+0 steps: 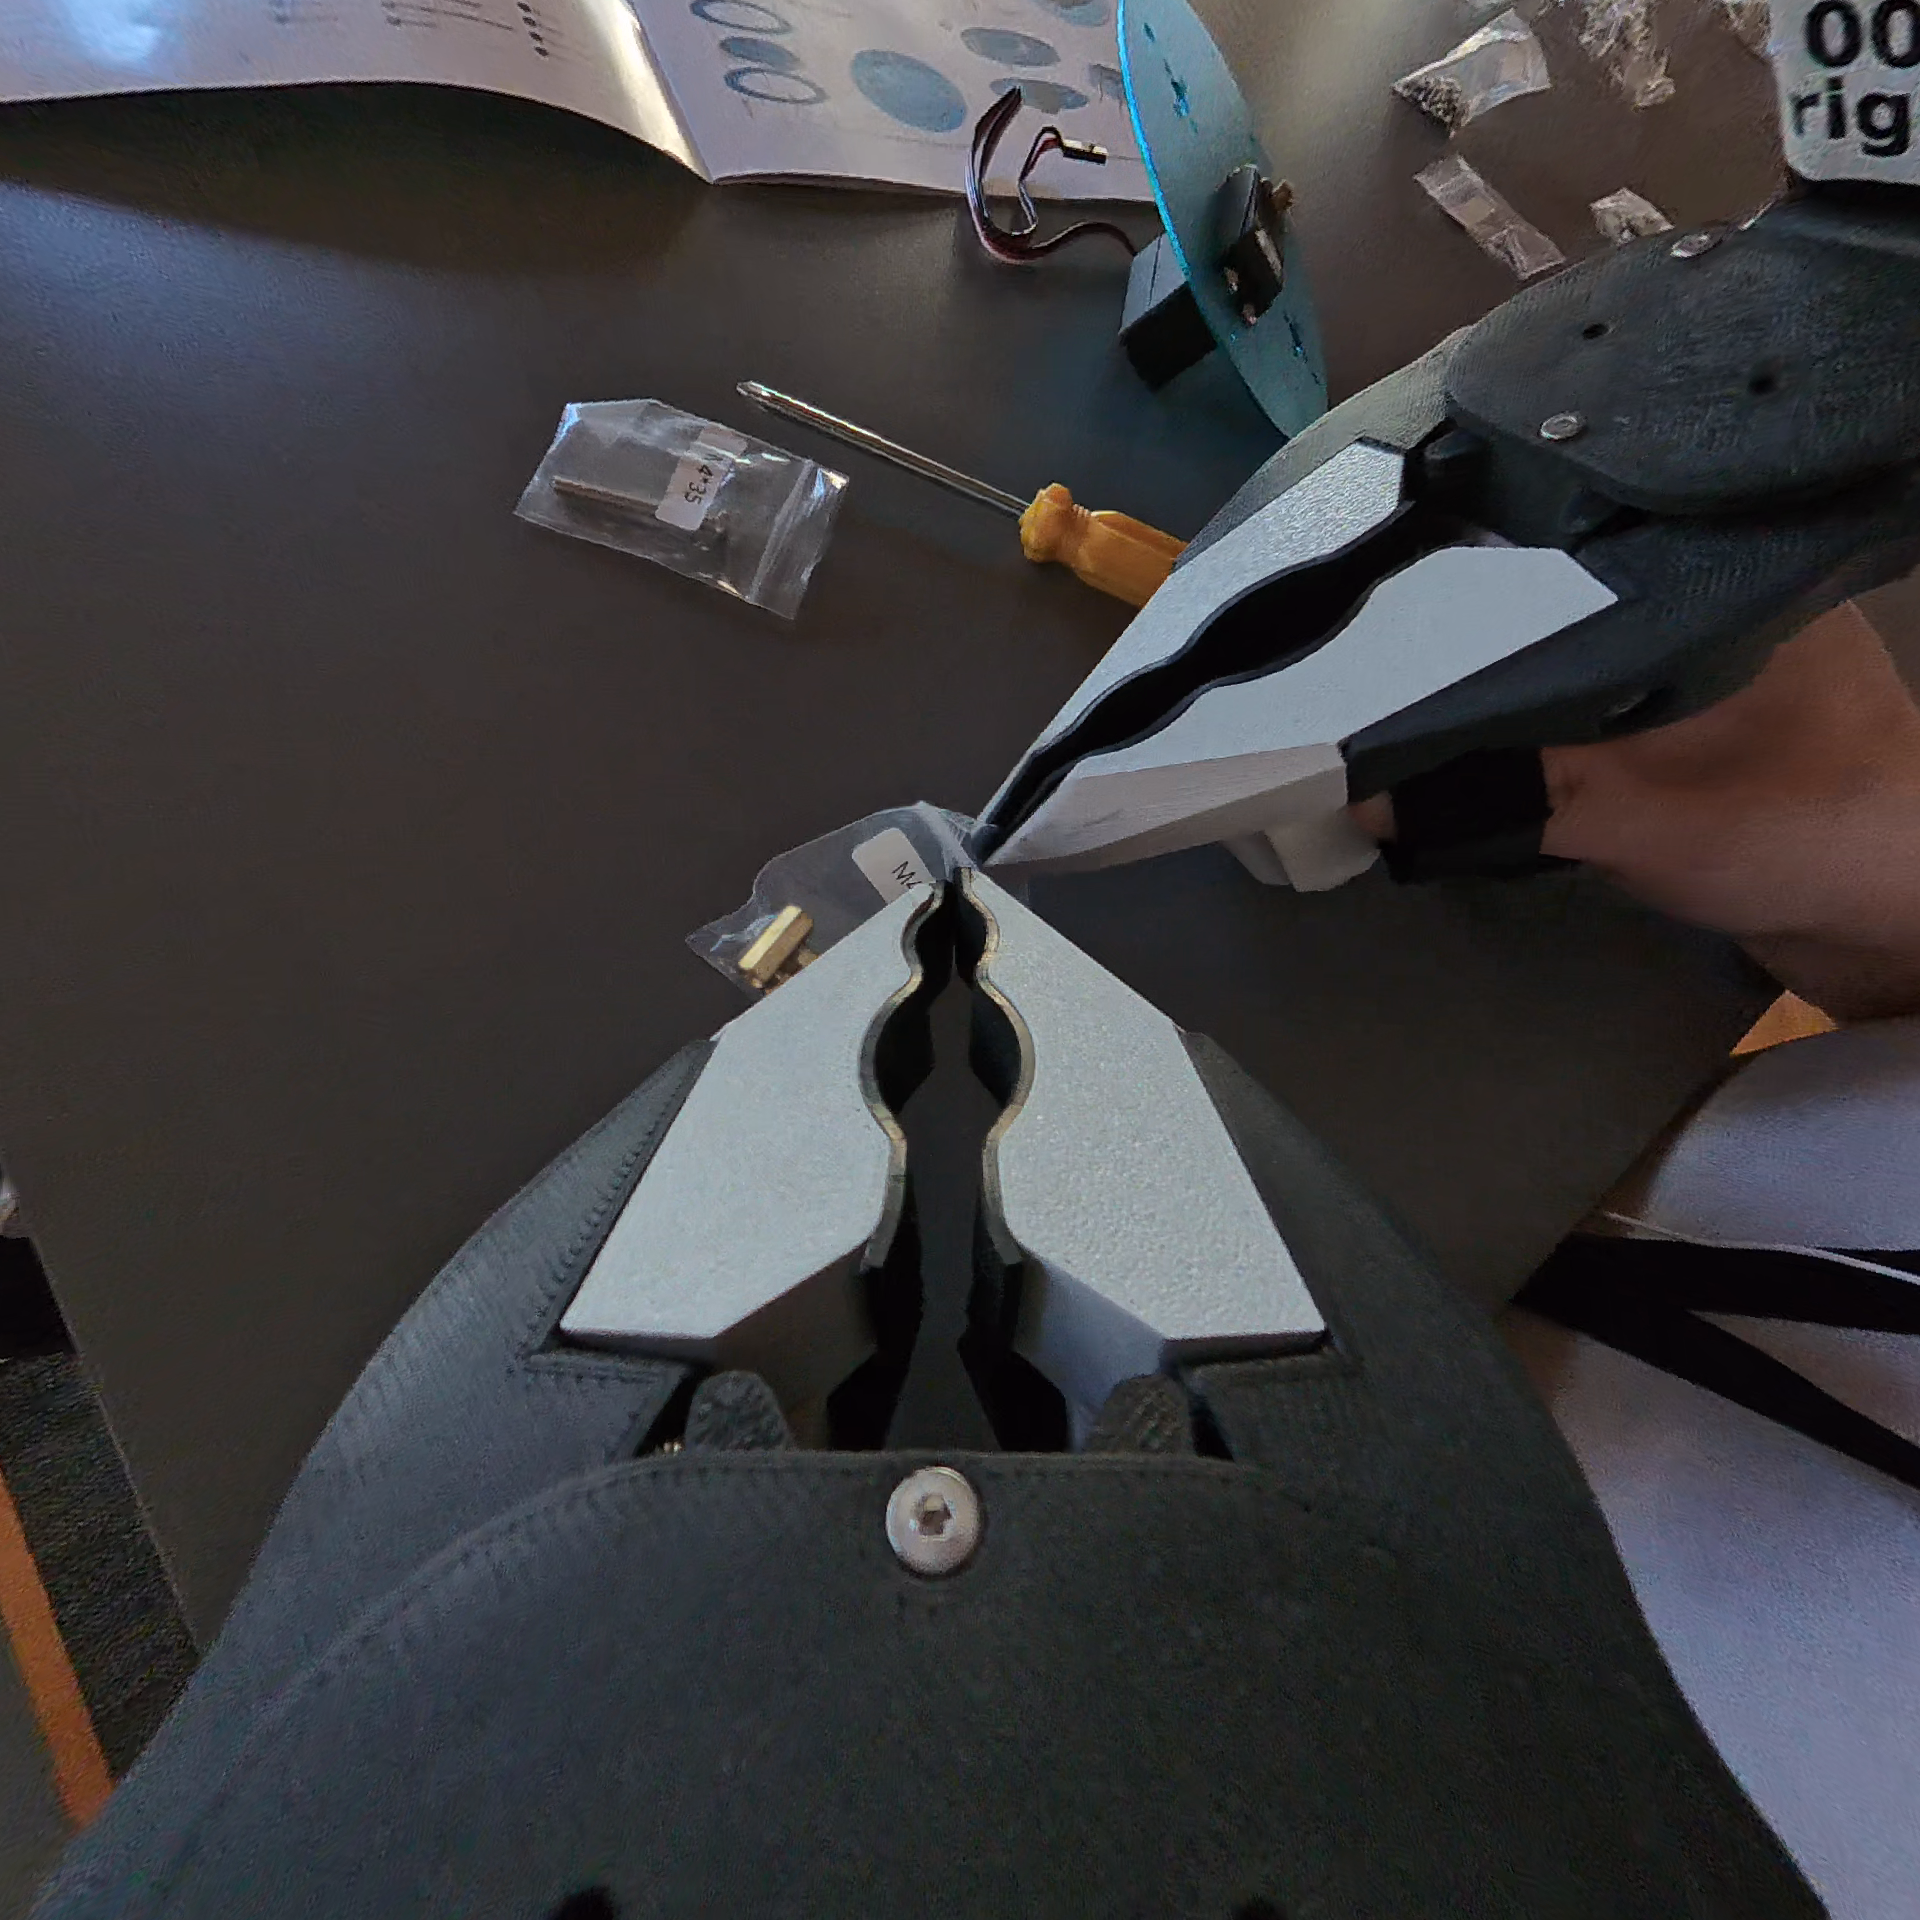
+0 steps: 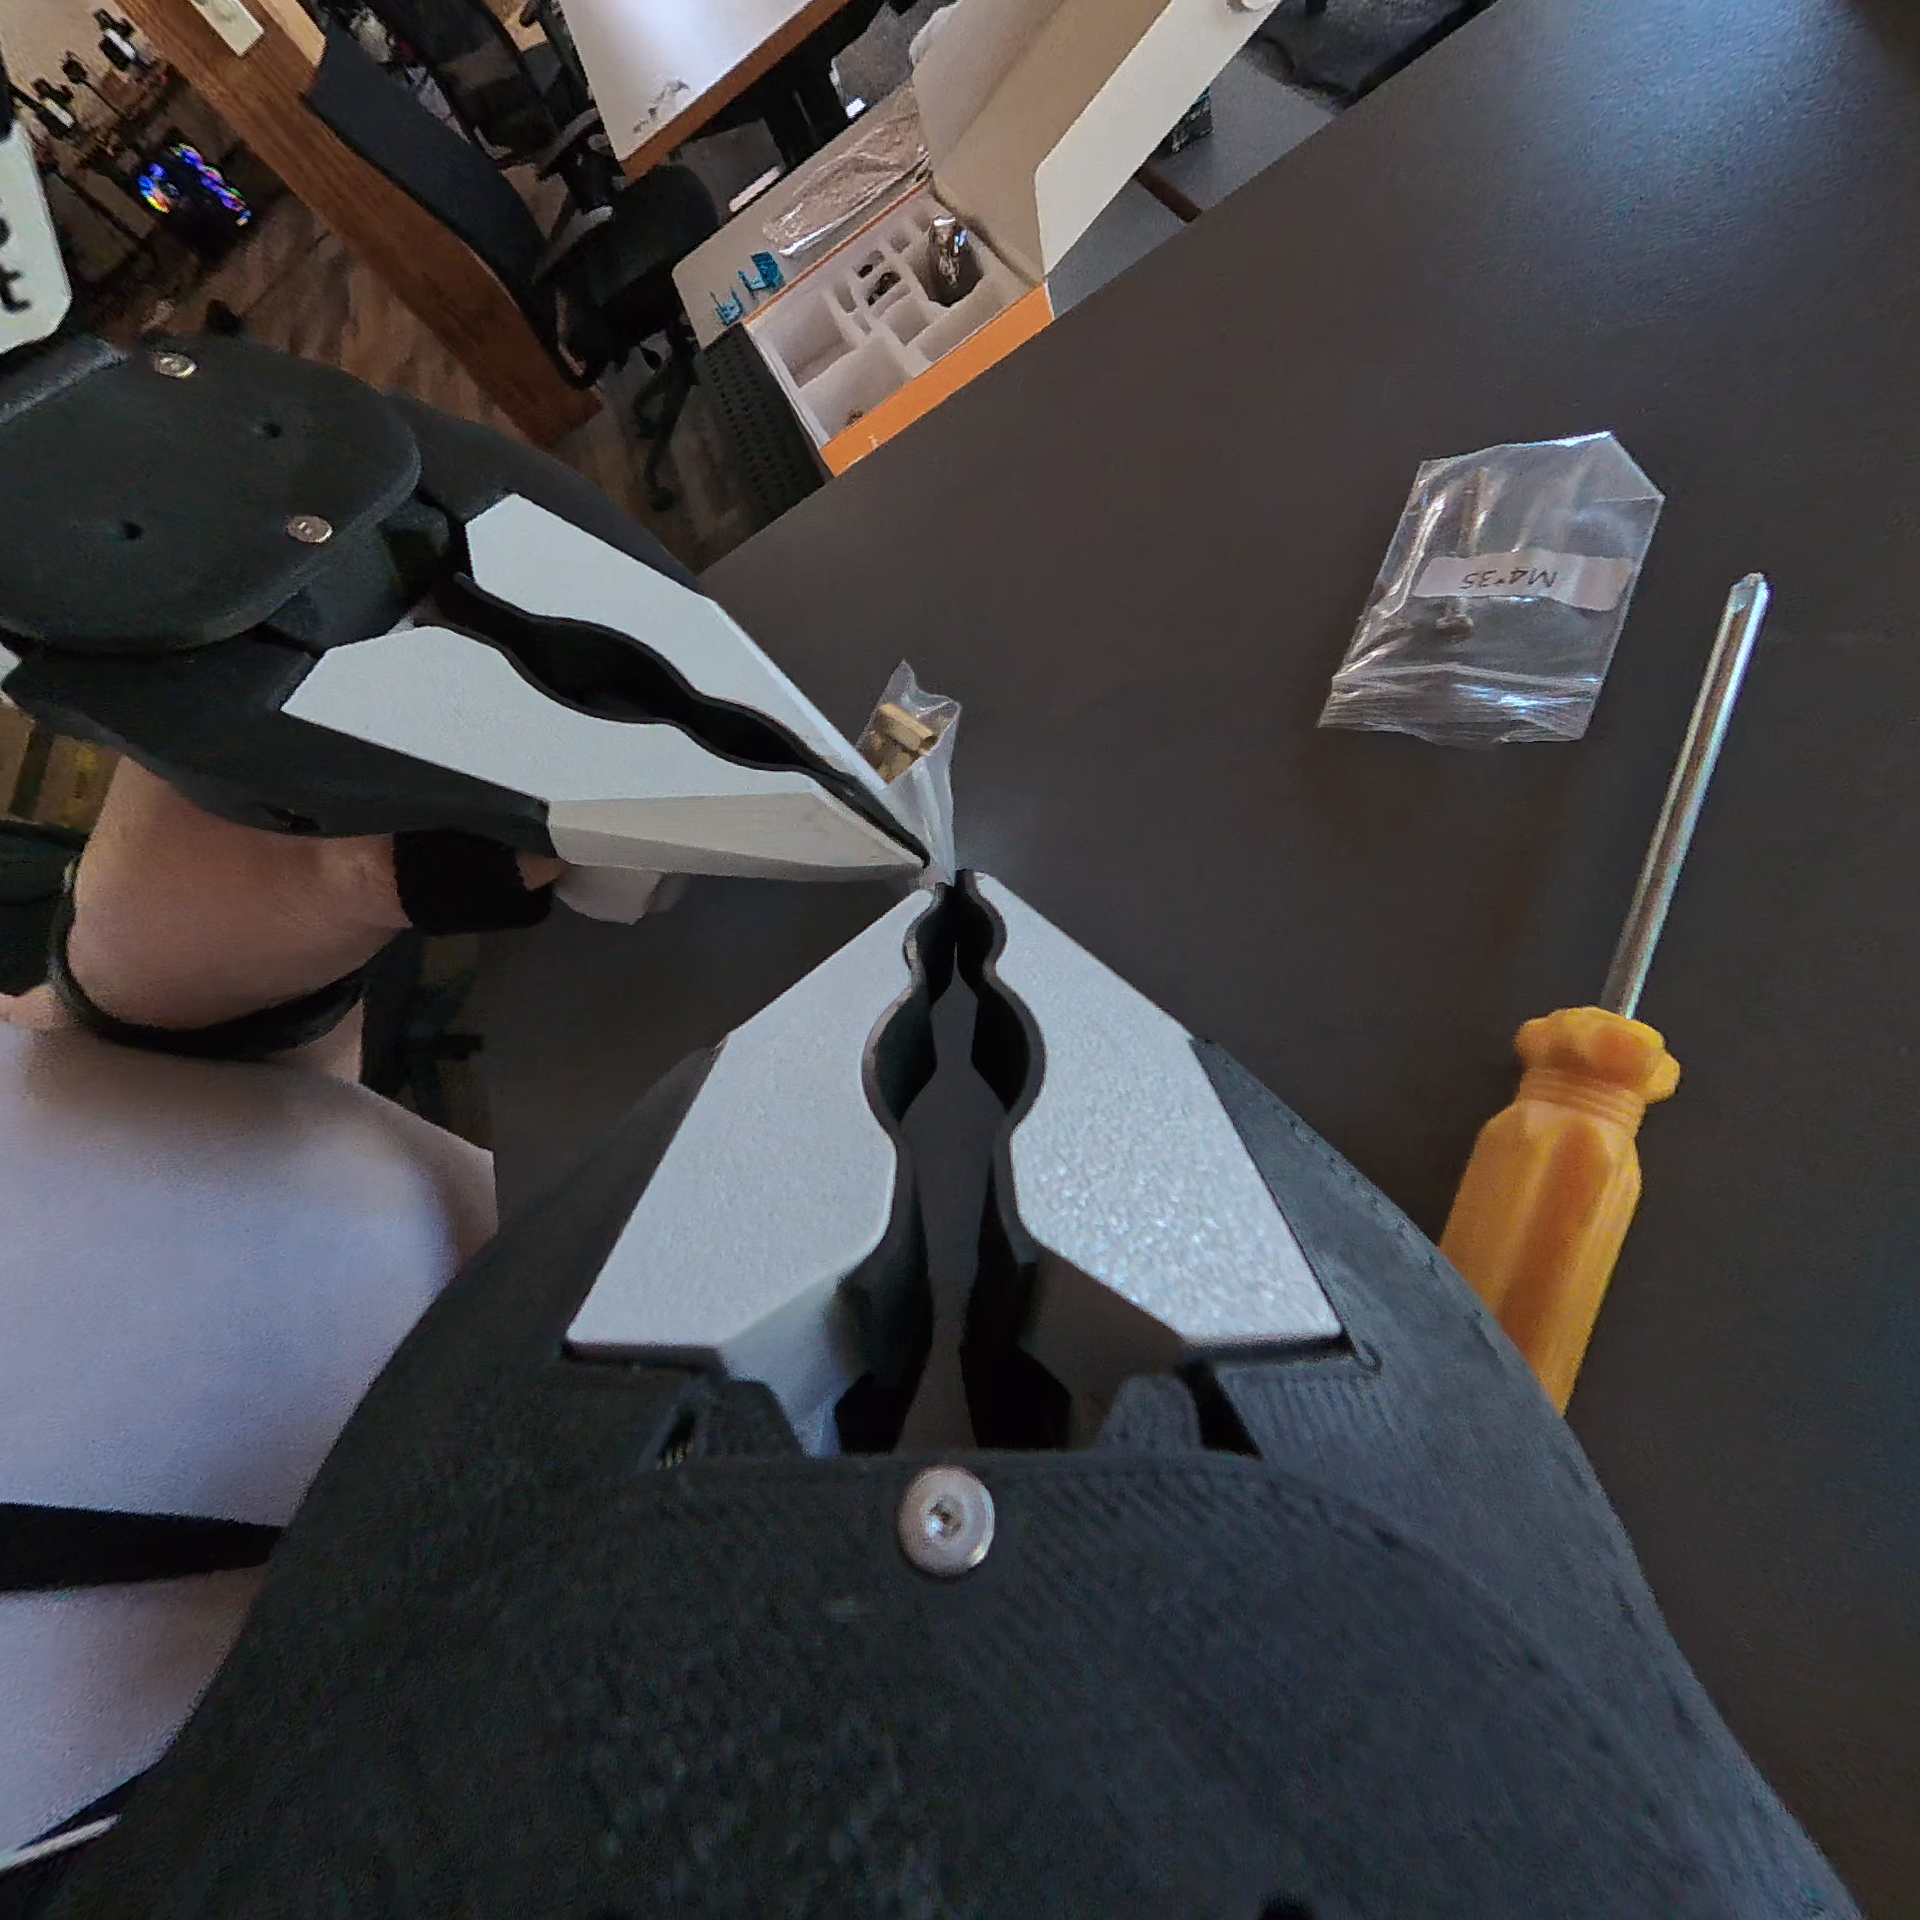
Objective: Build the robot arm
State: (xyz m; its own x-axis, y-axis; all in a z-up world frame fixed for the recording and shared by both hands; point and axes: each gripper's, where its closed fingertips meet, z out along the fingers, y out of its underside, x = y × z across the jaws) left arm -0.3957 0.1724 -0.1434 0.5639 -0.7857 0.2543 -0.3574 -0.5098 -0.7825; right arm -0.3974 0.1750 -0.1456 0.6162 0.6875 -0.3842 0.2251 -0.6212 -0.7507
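Observation:
A small clear plastic bag [image 1: 821, 899] with a brass standoff [image 1: 777, 945] inside is held just above the dark table [image 1: 312, 727]. My left gripper [image 1: 954, 885] is shut, its tips pinching one edge of the bag. My right gripper [image 1: 982, 854] comes in from the right, also shut on the same edge, tip to tip with the left. In the right wrist view my right gripper [image 2: 951, 883] pinches the bag [image 2: 925, 774] from below. The left gripper [image 2: 920, 857] grips it from the left, and the brass standoff [image 2: 899, 727] shows above.
A second clear bag of screws [image 1: 681, 499] [image 2: 1496, 603] and a yellow-handled screwdriver [image 1: 1101, 540] [image 2: 1558, 1164] lie nearby. A blue disc with a black servo [image 1: 1216, 208], a paper booklet [image 1: 416, 62] and several small bags [image 1: 1475, 73] lie farther back. A compartmented white-orange box [image 2: 894, 322] stands beyond the table edge. The tips of both grippers are at nearly the same place. My right tips are roughly 9 centimeters from the yellow-handled screwdriver [image 1: 1101, 540]. Seen from the right wrist view [image 2: 1517, 1124] as well.

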